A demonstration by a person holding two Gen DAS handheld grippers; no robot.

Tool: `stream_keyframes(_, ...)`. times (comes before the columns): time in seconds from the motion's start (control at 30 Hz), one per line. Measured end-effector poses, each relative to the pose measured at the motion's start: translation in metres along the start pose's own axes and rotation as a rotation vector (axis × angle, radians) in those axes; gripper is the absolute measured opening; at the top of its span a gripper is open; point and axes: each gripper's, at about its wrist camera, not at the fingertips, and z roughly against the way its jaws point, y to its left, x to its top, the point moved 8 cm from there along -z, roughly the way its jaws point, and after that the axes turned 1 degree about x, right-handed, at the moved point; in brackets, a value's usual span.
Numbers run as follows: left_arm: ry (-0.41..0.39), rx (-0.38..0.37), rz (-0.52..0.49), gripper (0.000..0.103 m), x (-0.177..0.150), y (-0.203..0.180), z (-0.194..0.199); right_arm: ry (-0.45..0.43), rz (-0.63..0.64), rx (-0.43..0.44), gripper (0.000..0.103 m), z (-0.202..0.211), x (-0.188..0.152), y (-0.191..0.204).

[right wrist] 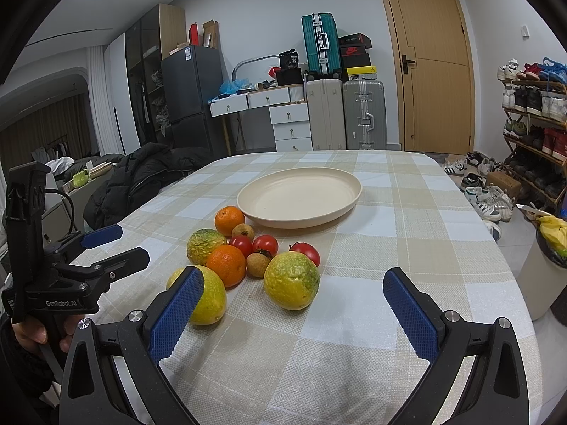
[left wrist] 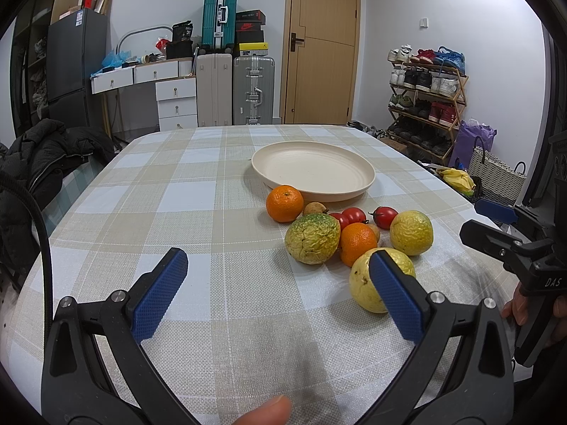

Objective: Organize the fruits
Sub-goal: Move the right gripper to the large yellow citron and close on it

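- While both claws, left claw (left wrist: 280, 276) and right claw (right wrist: 294, 294), hang released, fruits (right wrist: 248, 258) cluster near the empty plate (right wrist: 299, 196) (nothing grasped).
- Next likely: clench a near yellow fruit (right wrist: 291, 279), carry it far.

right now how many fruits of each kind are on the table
yellow-green wrinkled fruits: 3
oranges: 2
red tomato-like fruits: 3
small brown fruits: 2
total: 10, all beside the plate, none on it
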Motion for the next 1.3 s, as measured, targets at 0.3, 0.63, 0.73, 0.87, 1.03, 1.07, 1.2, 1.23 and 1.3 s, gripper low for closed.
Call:
stream_keyframes(0.3, -0.001, -0.006, -0.003, 0.102, 0.001, 0.000, 0.000, 0.013, 0.003, -0.005, 0.103, -0.001, -0.002, -0.001)
stream_keyframes(0.63, 0.045, -0.058, -0.005, 0.102, -0.001, -0.008, -0.006, 0.100, -0.073, -0.006, 0.103, -0.017, -0.001, -0.016)
stream_keyframes(0.73, 0.068, -0.073, -0.004, 0.102, -0.002, -0.012, -0.008, 0.117, -0.074, -0.023, 0.103, -0.023, 0.003, -0.021)
stream_keyframes(0.87, 0.094, -0.094, -0.020, 0.102, -0.005, -0.024, -0.010, 0.194, -0.074, -0.012, 0.103, -0.035, -0.001, -0.021)
stream_keyframes(1.03, 0.138, -0.095, -0.058, 0.102, -0.011, -0.036, -0.018, 0.257, -0.031, -0.041, 0.103, -0.047, -0.006, -0.019)
stream_keyframes(1.07, 0.147, -0.102, -0.057, 0.102, -0.012, -0.039, -0.020, 0.266, -0.031, -0.035, 0.103, -0.049, -0.007, -0.018)
stream_keyframes(1.2, 0.197, -0.112, -0.078, 0.102, -0.018, -0.047, -0.030, 0.309, -0.015, -0.021, 0.103, -0.057, -0.010, -0.015)
stream_keyframes(1.23, 0.206, -0.119, -0.081, 0.102, -0.020, -0.050, -0.032, 0.322, -0.011, -0.016, 0.102, -0.060, -0.012, -0.013)
stream_keyframes(1.3, 0.209, -0.133, -0.083, 0.101, -0.020, -0.053, -0.033, 0.344, -0.022, 0.006, 0.100, -0.065, -0.013, -0.012)
